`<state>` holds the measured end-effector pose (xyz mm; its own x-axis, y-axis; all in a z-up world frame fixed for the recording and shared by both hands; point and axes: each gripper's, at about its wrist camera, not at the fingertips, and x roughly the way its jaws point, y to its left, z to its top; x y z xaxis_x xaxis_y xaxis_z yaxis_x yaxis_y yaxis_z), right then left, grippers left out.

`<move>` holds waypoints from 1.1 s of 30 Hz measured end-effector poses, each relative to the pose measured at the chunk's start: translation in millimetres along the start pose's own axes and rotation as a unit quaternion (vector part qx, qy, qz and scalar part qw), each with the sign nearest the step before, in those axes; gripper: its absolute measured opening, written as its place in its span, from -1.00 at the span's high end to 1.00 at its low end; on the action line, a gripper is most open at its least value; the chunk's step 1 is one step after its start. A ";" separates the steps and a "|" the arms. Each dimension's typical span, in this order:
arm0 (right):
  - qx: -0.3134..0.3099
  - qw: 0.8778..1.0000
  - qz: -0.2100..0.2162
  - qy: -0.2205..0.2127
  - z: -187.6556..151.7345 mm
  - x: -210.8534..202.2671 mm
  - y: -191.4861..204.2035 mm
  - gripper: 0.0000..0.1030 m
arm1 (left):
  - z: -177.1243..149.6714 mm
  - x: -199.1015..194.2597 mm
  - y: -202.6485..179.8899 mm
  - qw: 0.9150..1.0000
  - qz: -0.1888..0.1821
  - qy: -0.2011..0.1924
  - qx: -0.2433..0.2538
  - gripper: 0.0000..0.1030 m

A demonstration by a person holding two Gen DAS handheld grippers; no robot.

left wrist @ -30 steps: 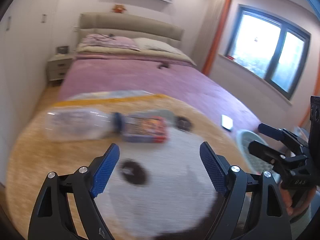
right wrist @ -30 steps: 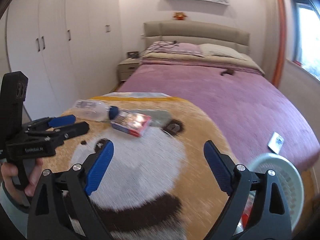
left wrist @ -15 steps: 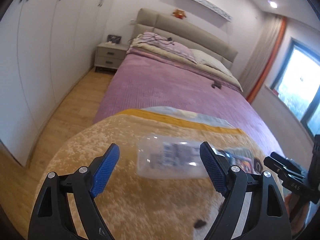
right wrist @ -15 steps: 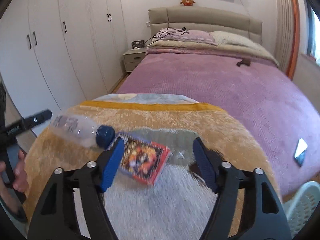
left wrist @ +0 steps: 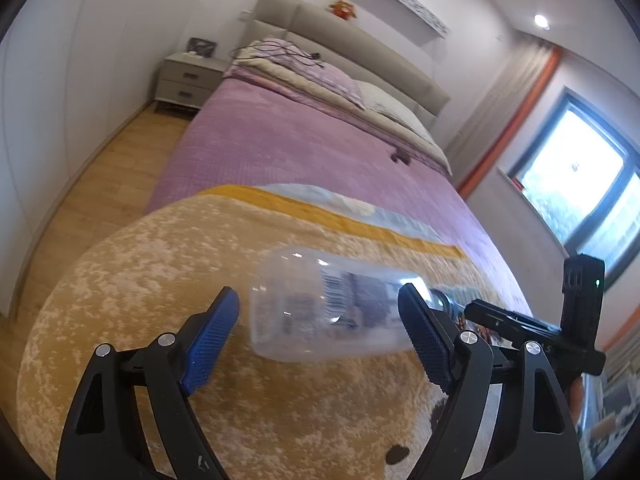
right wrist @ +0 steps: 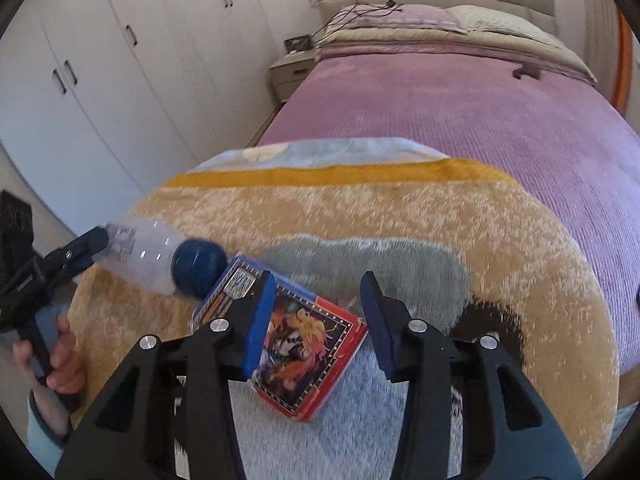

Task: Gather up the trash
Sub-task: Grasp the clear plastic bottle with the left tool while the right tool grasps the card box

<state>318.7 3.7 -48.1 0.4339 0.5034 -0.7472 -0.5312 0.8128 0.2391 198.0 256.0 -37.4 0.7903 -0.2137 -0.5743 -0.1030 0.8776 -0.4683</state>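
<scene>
A clear plastic bottle (left wrist: pixel 320 308) with a blue cap (right wrist: pixel 198 266) lies on its side on the panda blanket. My left gripper (left wrist: pixel 320 334) is open, its blue pads on either side of the bottle's base. In the right wrist view the bottle (right wrist: pixel 140 254) lies beside a red and blue printed box (right wrist: pixel 308 354). My right gripper (right wrist: pixel 318 322) is open with its fingers straddling the box, which sits between and below them. The left gripper (right wrist: pixel 80 250) shows at the bottle's base in that view.
The orange and white panda blanket (right wrist: pixel 400 216) covers the foot of a purple bed (right wrist: pixel 460 96). White wardrobes (right wrist: pixel 100 60) stand at left, a nightstand (left wrist: pixel 188 80) beside the headboard. A window (left wrist: pixel 580 196) is at right. A small dark object (right wrist: pixel 528 72) lies on the bed.
Both grippers have moved in closer and lower. The left now frames the bottle's base; the right has come down over the box and its fingers have narrowed.
</scene>
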 end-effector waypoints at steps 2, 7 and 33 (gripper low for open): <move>-0.004 1.000 0.008 0.010 -7.6 -4.0 2.6 0.08 | -3.0 -0.8 -5.1 1.000 -0.002 0.003 0.013 -0.53; -0.057 0.998 0.016 0.030 -37.4 -17.9 28.0 -0.28 | -8.2 -2.1 -4.5 1.000 -0.022 0.014 0.010 -0.53; 0.026 0.984 -0.167 -0.064 -86.8 -65.2 15.6 -0.22 | -95.2 -71.5 -110.1 0.979 -0.066 0.049 0.185 -0.51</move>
<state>219.0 -41.9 -49.4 0.6678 0.2359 -0.7060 -0.3065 0.9515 0.0281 95.4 133.8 -8.6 0.7182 -0.3606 -0.5951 0.2373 0.9309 -0.2776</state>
